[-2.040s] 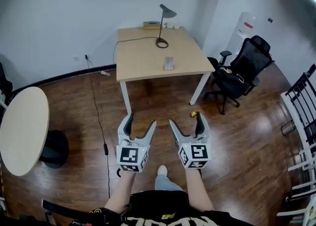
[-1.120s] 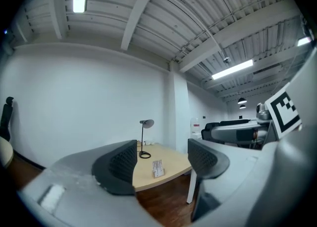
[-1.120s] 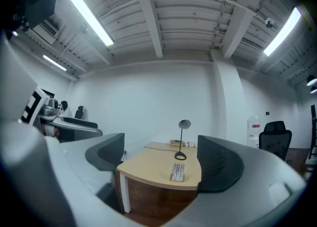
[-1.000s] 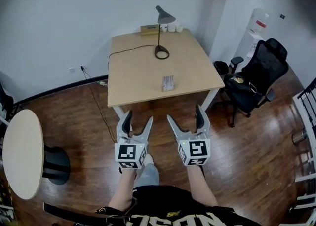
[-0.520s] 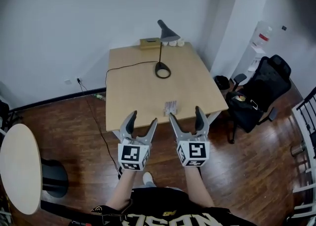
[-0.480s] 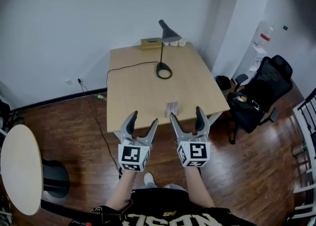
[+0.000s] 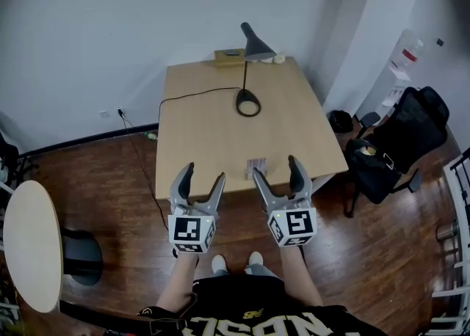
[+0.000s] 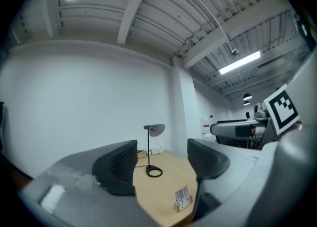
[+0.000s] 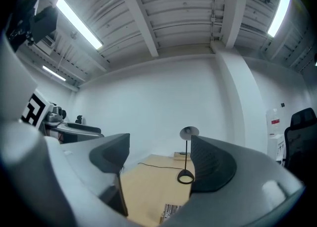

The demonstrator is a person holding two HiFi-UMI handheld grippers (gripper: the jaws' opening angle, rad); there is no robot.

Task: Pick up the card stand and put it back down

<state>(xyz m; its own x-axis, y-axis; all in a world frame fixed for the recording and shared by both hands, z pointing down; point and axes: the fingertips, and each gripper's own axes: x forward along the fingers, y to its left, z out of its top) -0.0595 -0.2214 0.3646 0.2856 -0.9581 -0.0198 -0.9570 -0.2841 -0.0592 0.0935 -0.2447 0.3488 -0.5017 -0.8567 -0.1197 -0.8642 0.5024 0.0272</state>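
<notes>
The card stand (image 7: 256,165), a small wooden block with a white printed card in it, stands near the front edge of the light wood table (image 7: 213,136). It also shows in the left gripper view (image 8: 182,199) and, low down, in the right gripper view (image 9: 171,213). Both grippers hover side by side in front of the table's edge. My left gripper (image 7: 200,178) (image 8: 162,164) is open and holds nothing. My right gripper (image 7: 275,169) (image 9: 159,159), just right of the stand, is open with its jaws closing; nothing is between them.
A black desk lamp (image 7: 248,70) with its cable stands mid-table, and a flat box (image 7: 230,53) lies at the back edge. A black office chair (image 7: 400,144) is to the right, a round table (image 7: 29,243) to the left. The floor is dark wood.
The person has walked up to the table. The table and card stand have come close, and both grippers now reach the table's front edge.
</notes>
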